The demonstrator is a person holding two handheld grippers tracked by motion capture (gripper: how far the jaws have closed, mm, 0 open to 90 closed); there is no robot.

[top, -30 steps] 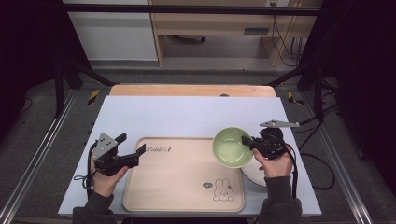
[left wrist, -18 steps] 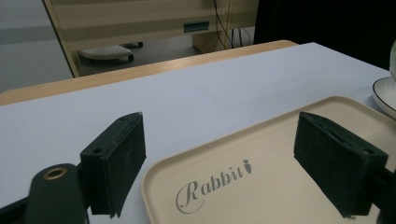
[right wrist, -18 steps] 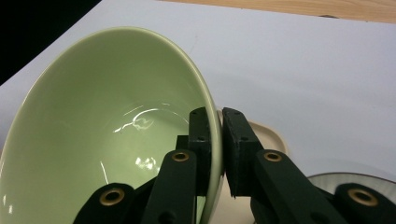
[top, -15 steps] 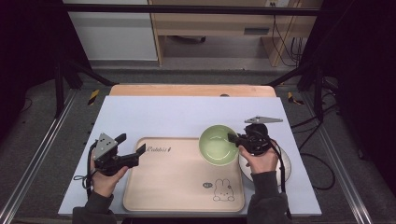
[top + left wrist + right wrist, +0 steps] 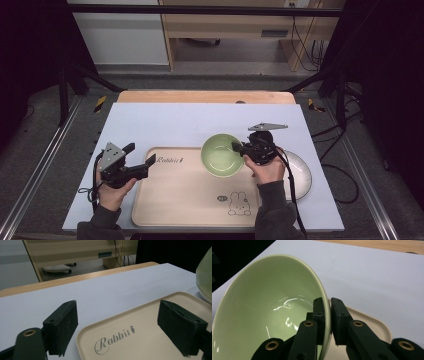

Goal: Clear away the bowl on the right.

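Green bowl point(image 5: 222, 155) hangs over the far right corner of the beige tray point(image 5: 185, 200), its rim clamped in the right hand-held gripper point(image 5: 239, 148), one pad inside and one outside. Left hand-held gripper point(image 5: 139, 158) rests at the tray's left edge on the bench point(image 5: 170, 125), jaws apart around nothing.
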